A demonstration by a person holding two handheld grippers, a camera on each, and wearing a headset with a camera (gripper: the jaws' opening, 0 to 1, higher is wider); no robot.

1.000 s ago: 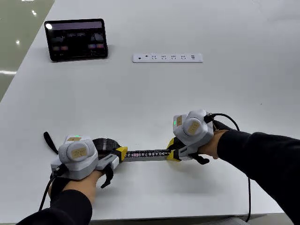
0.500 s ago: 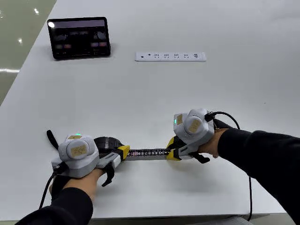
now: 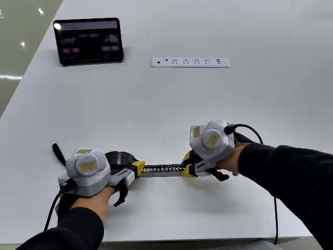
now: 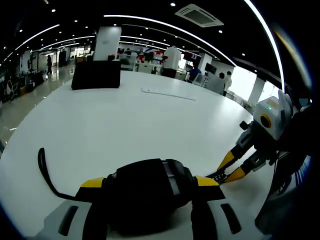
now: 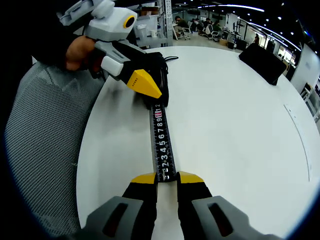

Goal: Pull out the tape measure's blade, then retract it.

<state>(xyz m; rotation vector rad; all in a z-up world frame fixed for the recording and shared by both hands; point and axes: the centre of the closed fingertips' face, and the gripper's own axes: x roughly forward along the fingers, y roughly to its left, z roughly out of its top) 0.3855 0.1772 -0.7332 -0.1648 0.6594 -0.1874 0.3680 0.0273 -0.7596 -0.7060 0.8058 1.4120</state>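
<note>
The black tape measure case [image 3: 117, 158] lies on the white table near its front edge, with my left gripper [image 3: 130, 173] shut around it. In the left gripper view the case [image 4: 147, 192] sits between the yellow-tipped jaws, and its black wrist strap [image 4: 44, 172] trails left. A short length of blade [image 3: 162, 169] runs right from the case to my right gripper [image 3: 185, 169], which is shut on the blade's tip. The right gripper view shows the numbered blade [image 5: 160, 140] stretching from my right gripper [image 5: 166, 177] to the case [image 5: 159, 75].
A dark tablet [image 3: 88, 40] stands at the back left and a white power strip [image 3: 190, 62] lies at the back middle. The table's front edge [image 3: 171, 240] is close below both grippers. A grey mesh chair [image 5: 45, 150] sits beside the table.
My right gripper has moved slightly left toward the case, so the exposed blade is a little shorter. The left gripper and case stay put.
</note>
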